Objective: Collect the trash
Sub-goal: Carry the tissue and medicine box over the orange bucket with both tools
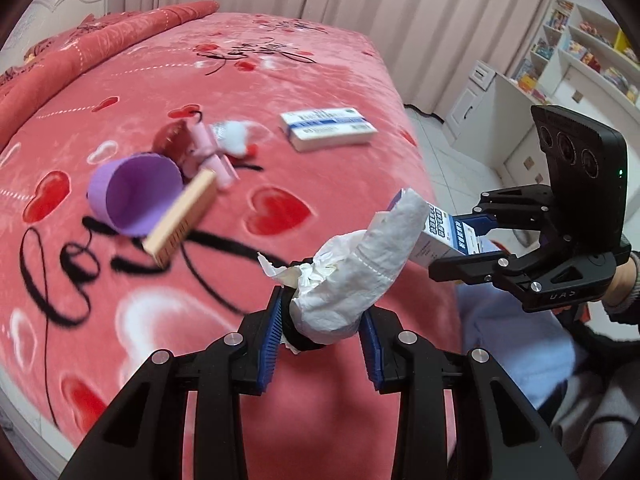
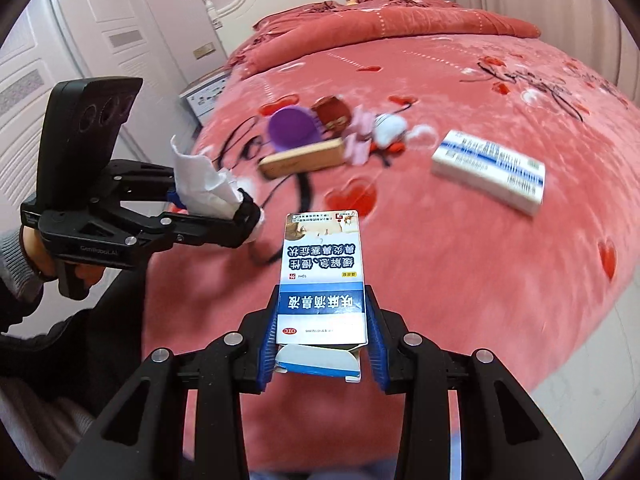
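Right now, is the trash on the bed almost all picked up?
Not yet. The left gripper holds a crumpled tissue and the right gripper holds a small medicine box. No bin shows. Still on the bed: a white box, purple cup, wooden block and small scraps.

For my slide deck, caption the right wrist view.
Right tongs grip an opened medicine box above the red bed; left tongs hold crumpled tissue.

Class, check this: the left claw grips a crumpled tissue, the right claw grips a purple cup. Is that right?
Not quite. The left claw does grip the tissue, but the right claw grips a medicine box, as the right wrist view shows. The purple cup lies on the bed.
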`<state>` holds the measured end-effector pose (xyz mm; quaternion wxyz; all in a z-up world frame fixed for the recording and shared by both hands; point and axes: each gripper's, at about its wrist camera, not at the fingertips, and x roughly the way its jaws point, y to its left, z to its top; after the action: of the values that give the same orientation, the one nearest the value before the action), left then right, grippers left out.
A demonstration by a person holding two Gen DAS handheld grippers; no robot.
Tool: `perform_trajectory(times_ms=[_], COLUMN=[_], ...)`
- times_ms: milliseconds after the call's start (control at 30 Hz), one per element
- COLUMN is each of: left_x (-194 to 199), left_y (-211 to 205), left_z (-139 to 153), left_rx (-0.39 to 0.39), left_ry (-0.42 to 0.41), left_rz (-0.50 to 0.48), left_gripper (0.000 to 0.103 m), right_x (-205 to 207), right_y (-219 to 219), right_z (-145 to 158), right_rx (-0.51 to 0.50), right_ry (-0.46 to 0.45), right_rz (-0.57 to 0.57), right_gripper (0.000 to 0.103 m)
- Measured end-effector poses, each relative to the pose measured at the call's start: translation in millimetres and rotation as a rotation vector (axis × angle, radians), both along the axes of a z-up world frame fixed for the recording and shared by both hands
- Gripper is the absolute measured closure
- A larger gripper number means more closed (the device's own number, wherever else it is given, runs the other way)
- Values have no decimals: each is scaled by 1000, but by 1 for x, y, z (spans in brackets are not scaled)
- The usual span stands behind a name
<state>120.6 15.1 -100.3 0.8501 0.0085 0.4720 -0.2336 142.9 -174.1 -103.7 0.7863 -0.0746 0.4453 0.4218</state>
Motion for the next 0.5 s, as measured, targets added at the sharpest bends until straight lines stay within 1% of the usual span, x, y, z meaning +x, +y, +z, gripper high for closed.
perform_trajectory(times_ms=[167, 267, 500], left_x=[-30, -41, -48], left_y=[-19, -34, -80], left_z=[-1, 3, 20], left_rx=[2, 9, 30], left_ry=[18, 12, -34], left_rz=[-29, -51, -132], left_gripper=[66, 66, 66], right_x=[-36, -51, -73], right_y=[-21, -38, -87], right_z=[-1, 2, 22], right_rx=[22, 44, 83], right_ry=[19, 17, -37], right_rz=[-21, -53, -143], right_gripper=[65, 65, 65])
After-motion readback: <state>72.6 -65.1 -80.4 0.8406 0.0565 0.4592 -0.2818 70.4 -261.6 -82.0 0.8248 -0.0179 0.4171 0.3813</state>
